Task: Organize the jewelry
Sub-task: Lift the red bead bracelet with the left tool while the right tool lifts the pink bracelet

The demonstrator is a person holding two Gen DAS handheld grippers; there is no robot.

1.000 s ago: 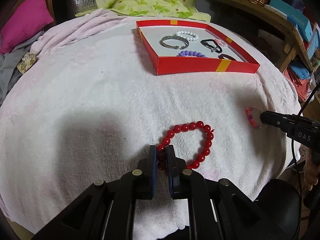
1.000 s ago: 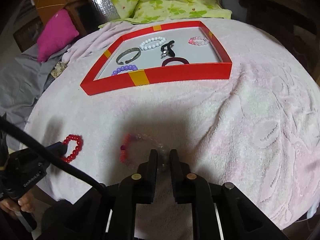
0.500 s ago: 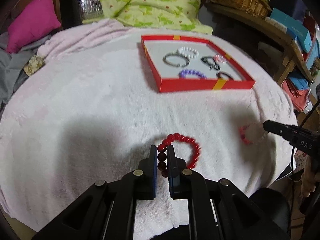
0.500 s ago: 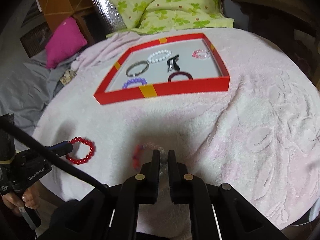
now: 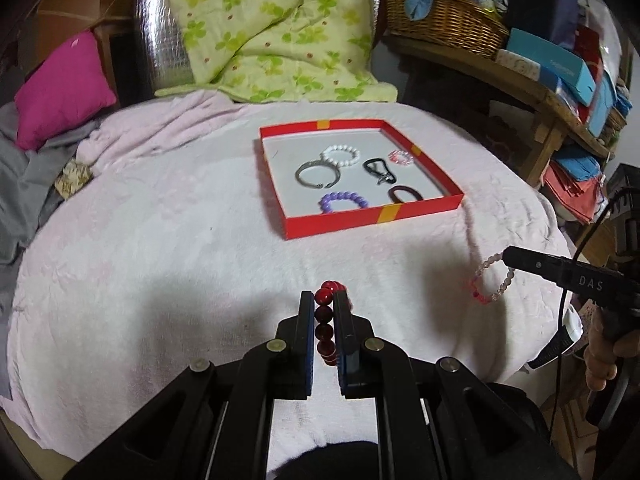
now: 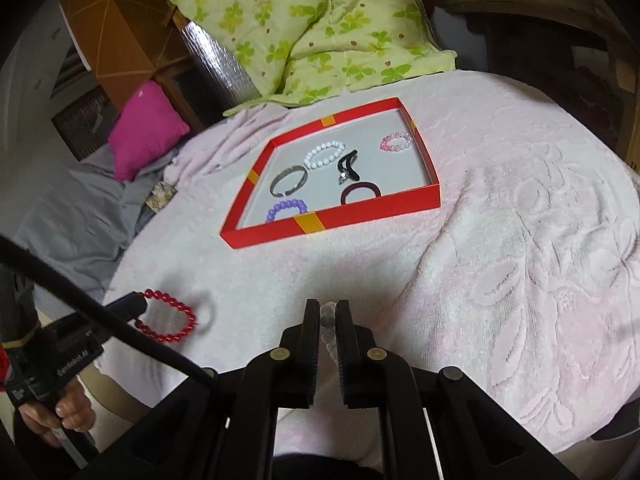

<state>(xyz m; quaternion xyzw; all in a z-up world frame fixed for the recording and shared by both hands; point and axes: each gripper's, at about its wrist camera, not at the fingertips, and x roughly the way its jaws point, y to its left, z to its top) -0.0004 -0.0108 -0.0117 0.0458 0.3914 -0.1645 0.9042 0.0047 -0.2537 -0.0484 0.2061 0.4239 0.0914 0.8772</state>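
Both bracelets have left the pink blanket (image 5: 168, 248) since the earlier frames, when each lay flat with a hand-held gripper pinching its near edge; now both hang lifted, and the red tray looks farther off in both views.

On the left, the left hand-held gripper (image 5: 324, 300) is closed tight on the red bead bracelet (image 5: 323, 322). Several beads sit in a row between its pads, and in the right wrist view the rest of the loop droops free from the tips, just over its own shadow. These beads look hard, glossy and round, so they could roll under the pads. A grip across the strand, as it is now, seems safer than one on a single bead.

Farther back in the middle, the red tray (image 5: 332, 227) rests on the blanket and already holds a white bead bracelet (image 5: 341, 155), a metal bangle (image 5: 317, 174), a purple bead bracelet (image 5: 343, 201), a pink bead bracelet (image 5: 401, 157), a dark hair tie (image 5: 406, 194) and a black clip (image 5: 379, 170).

On the right, the right hand-held gripper (image 6: 328, 306) has just finished closing on the clear and pink bead bracelet (image 5: 493, 279), which dangles from its tip. It looks light, limp and probably elastic, so it is likely to swing when carried. Lowering it slowly over open tray floor should keep it off the other pieces.
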